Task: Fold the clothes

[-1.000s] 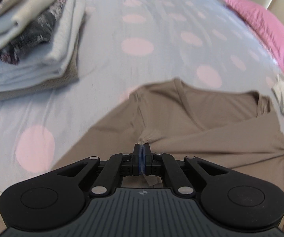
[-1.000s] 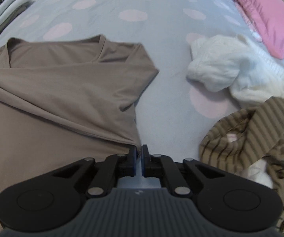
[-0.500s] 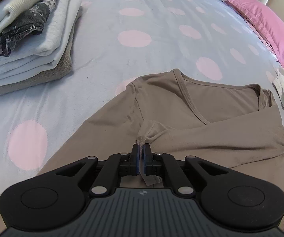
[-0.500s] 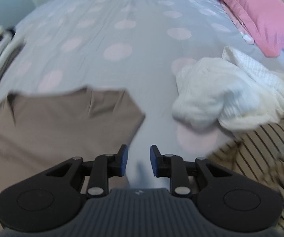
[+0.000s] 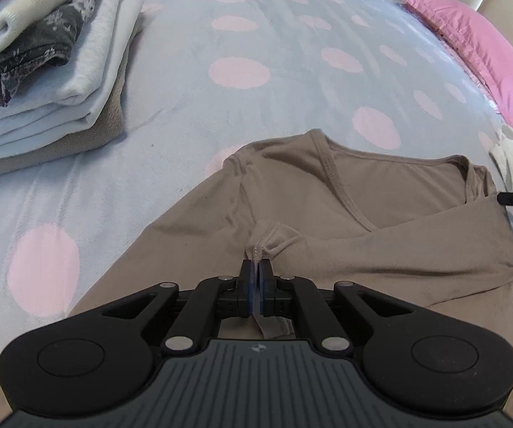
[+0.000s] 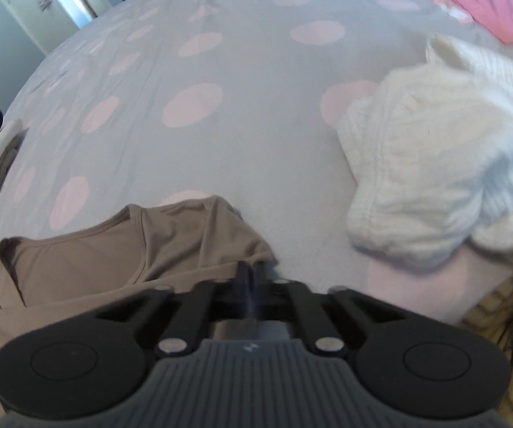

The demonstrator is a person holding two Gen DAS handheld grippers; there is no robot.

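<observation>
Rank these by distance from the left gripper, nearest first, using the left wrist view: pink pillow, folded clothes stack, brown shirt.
1. Brown shirt: pinched in the left gripper.
2. Folded clothes stack: far left.
3. Pink pillow: far right, at the headboard.

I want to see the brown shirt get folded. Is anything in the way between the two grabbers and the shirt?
Nothing visible is. The left gripper is already shut on a pinch of the brown shirt. The right gripper sits at the shirt's other edge, jaws together, though blur hides whether it holds cloth. The white sweater lies apart, off to the side.
</observation>
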